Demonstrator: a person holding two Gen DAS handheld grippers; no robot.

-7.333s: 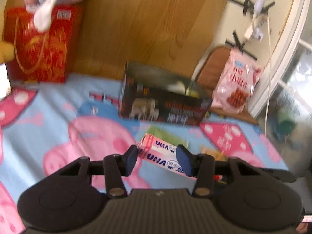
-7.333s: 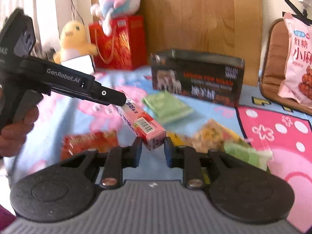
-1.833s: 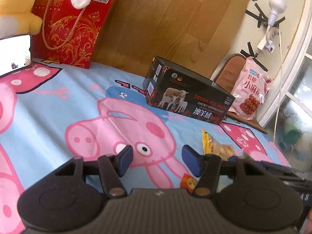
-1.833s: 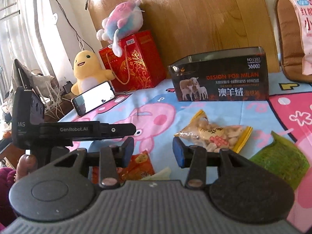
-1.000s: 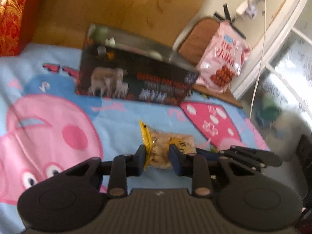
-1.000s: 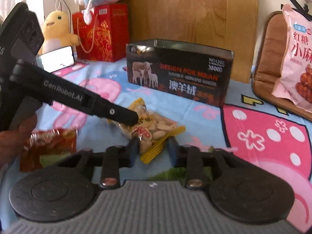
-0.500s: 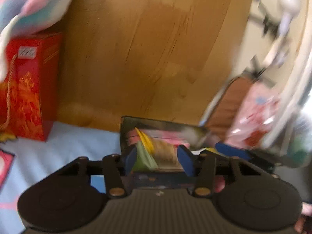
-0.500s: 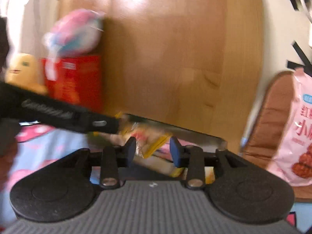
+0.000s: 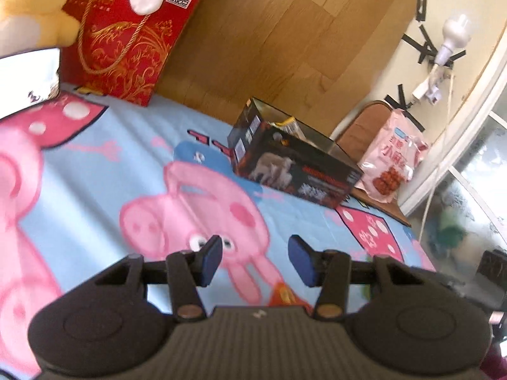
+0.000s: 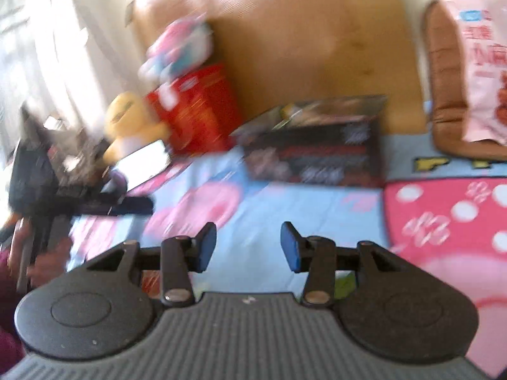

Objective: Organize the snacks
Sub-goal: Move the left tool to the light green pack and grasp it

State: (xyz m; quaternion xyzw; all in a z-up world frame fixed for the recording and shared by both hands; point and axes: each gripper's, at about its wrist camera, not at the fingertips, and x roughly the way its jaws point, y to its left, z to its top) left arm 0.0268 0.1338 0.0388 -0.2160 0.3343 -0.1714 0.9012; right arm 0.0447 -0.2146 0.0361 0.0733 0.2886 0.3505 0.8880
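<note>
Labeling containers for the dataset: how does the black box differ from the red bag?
The black box lies low and long on the mat, out from the wooden board; the red bag stands tall at the board. The box is open-topped with a snack packet showing inside; the bag's contents are hidden, with a plush toy's white limb draped over its top. The bag has rope handles; the box has none. Both rest on the mat.

Glossy printed cardboard box (image 9: 294, 167), soft matt cloth blanket (image 9: 95, 171), smooth wooden board (image 9: 285, 41), shiny plastic snack bag (image 9: 391, 164)
</note>
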